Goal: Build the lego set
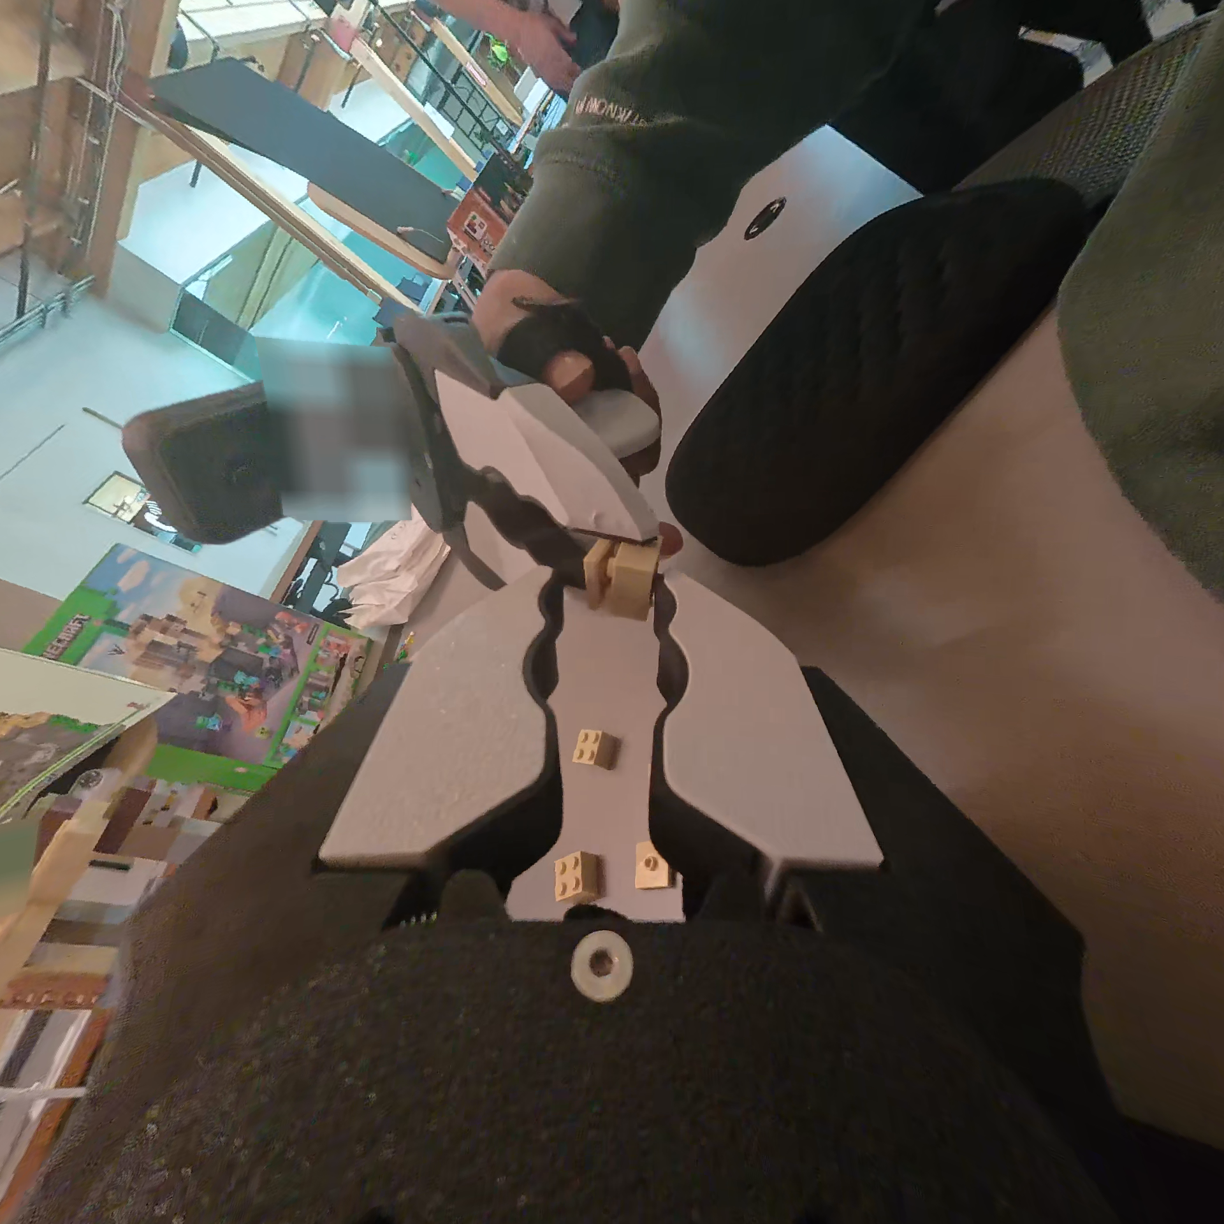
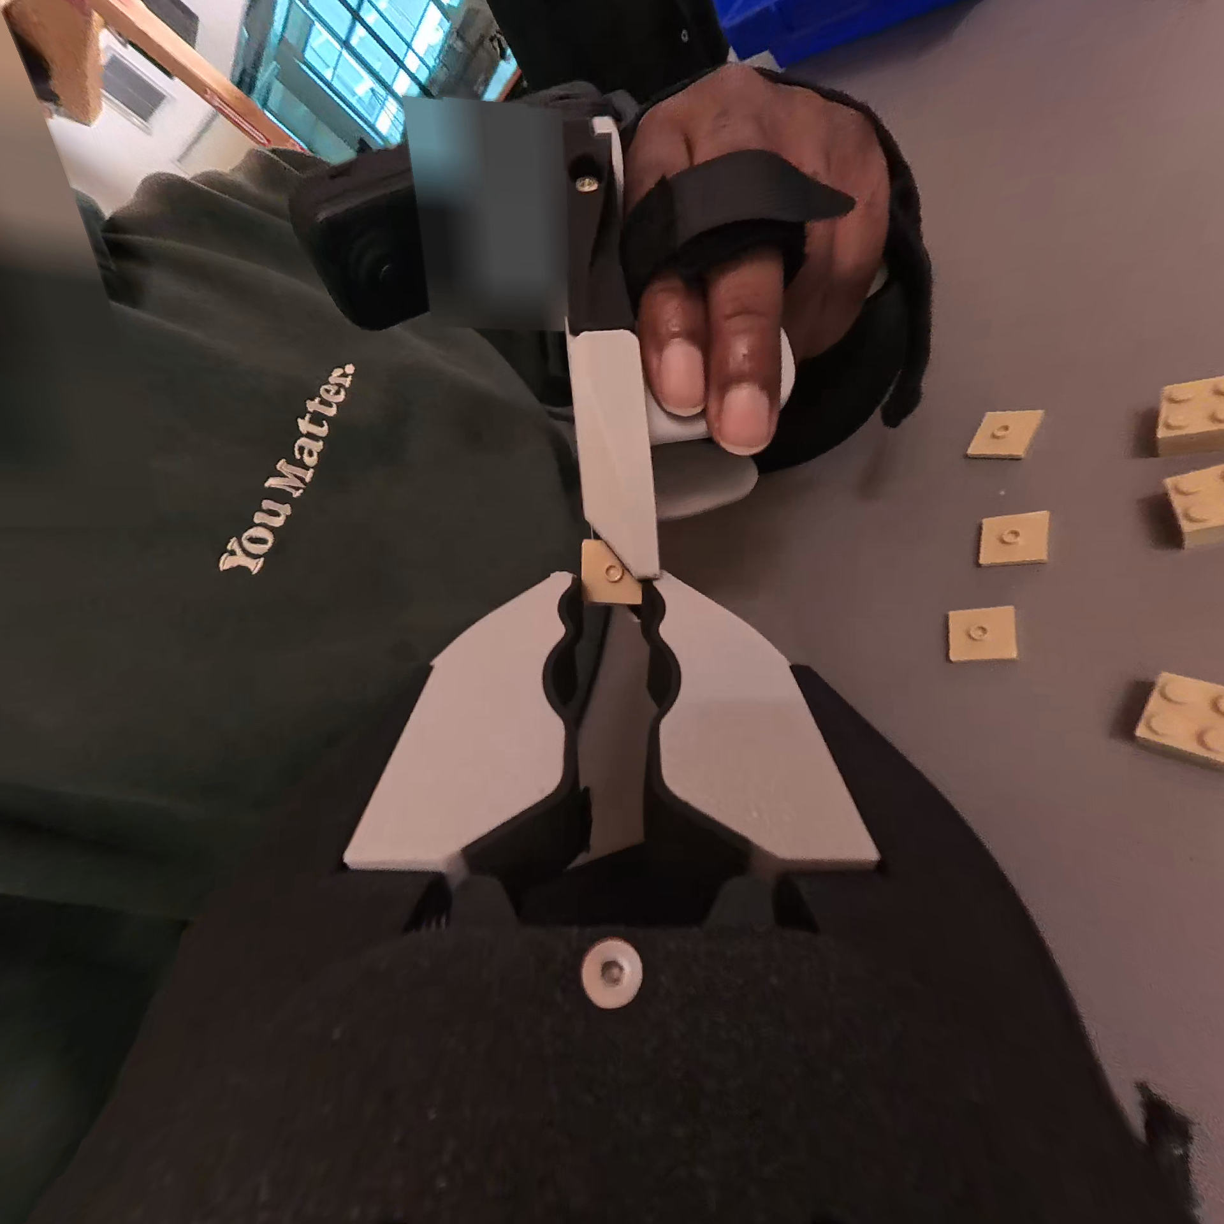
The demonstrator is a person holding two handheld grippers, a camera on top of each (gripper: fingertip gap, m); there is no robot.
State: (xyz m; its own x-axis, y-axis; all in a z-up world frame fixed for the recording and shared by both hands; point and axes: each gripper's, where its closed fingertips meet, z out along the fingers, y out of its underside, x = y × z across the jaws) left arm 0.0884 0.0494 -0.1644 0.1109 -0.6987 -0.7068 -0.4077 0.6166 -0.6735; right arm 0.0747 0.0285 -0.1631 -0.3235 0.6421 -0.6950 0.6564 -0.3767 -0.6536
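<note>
Tan pieces meet at centre frame in both wrist views, held up off the grey table (image 1: 894, 695) between the two grippers. In the left wrist view the left gripper (image 1: 612, 589) has its tips drawn in on a tan brick (image 1: 630, 583), which sits just above frame centre; a thin tan plate (image 1: 596, 569) lies flat against the brick's left face. The right gripper (image 1: 652, 536) comes in from the upper left of that frame, its tips touching the same cluster, with a gloved hand (image 1: 569, 357) behind it. Whether the plate is fully seated on the brick cannot be told.

In the right wrist view the right gripper (image 2: 612, 599) pinches the plate (image 2: 609, 579) at its tips, and the left gripper (image 2: 646, 563) reaches down from the top of the frame to touch it, gripped by a hand (image 2: 748, 265) with a black strap across the fingers.

Loose pieces lie on the table. Between the left fingers, in the lower centre of the left view, are two bricks (image 1: 596, 748) (image 1: 577, 874) and a flat tile (image 1: 652, 864). At the right edge of the right view three tiles (image 2: 1005, 434) (image 2: 1013, 538) (image 2: 981, 634) stand in a column, with three bricks (image 2: 1192, 417) (image 2: 1195, 507) (image 2: 1182, 725) further right. A colourful box (image 1: 199, 656) sits at the left of the left view. A dark green sweatshirt (image 2: 265, 497) fills the left of the right view.
</note>
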